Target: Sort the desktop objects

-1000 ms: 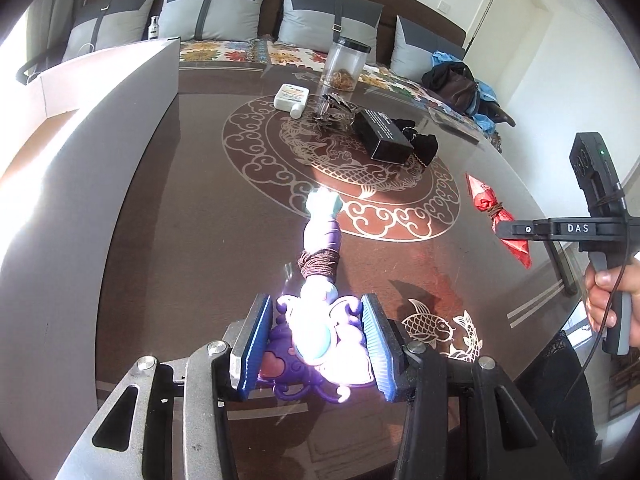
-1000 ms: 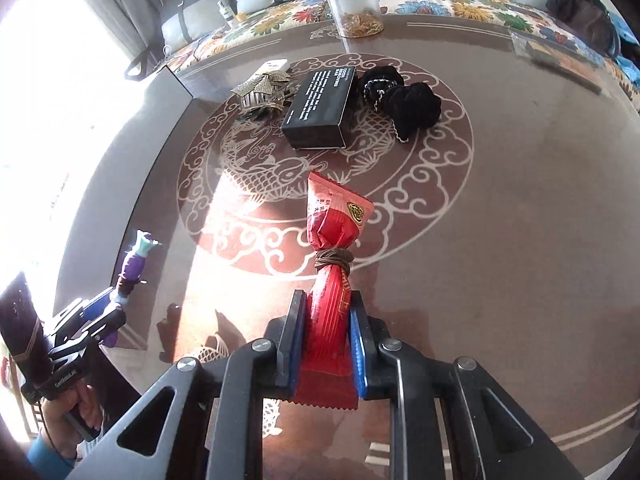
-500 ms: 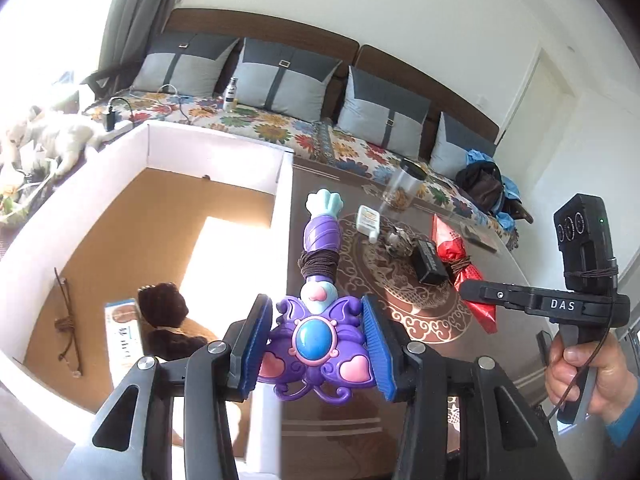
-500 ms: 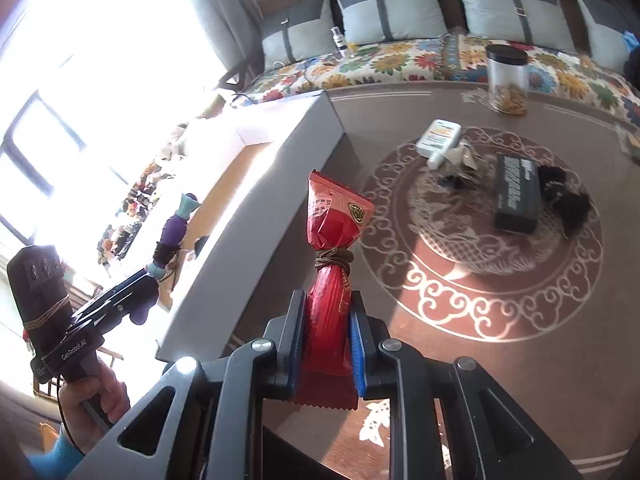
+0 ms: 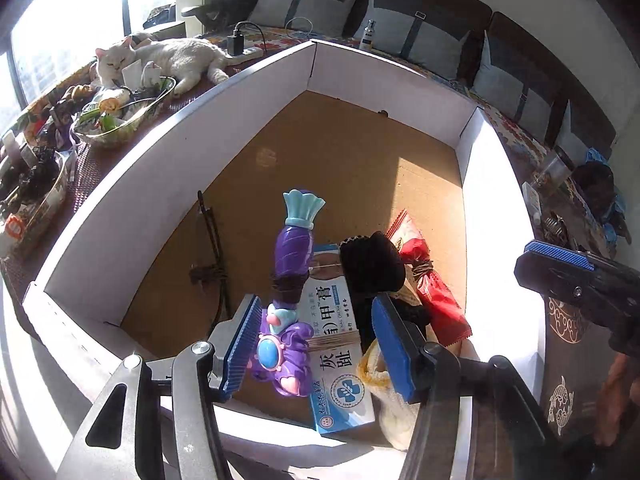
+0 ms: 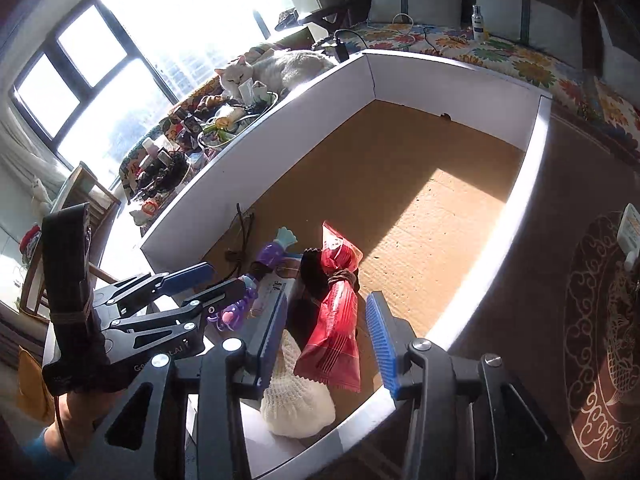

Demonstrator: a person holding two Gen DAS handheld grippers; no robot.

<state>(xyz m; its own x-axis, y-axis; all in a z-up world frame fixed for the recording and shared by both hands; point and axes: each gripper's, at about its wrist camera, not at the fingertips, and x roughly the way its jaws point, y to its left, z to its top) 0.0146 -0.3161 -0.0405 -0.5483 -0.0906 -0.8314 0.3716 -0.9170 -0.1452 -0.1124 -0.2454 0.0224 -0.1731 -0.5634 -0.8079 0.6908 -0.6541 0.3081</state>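
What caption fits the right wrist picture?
Open right hand-held gripper releasing a red snack packet into the cardboard box.

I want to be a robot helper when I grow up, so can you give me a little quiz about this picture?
1. Which animal lies beyond the cardboard box? A) dog B) white cat C) rabbit
2. True or false: the right gripper pinches the red snack packet tight in its fingers.
3. Fill in: the butterfly wand toy is mostly ____.

Key
1. B.
2. False. The fingers have just been opening, and the packet sits between them with a gap on each side.
3. Purple.
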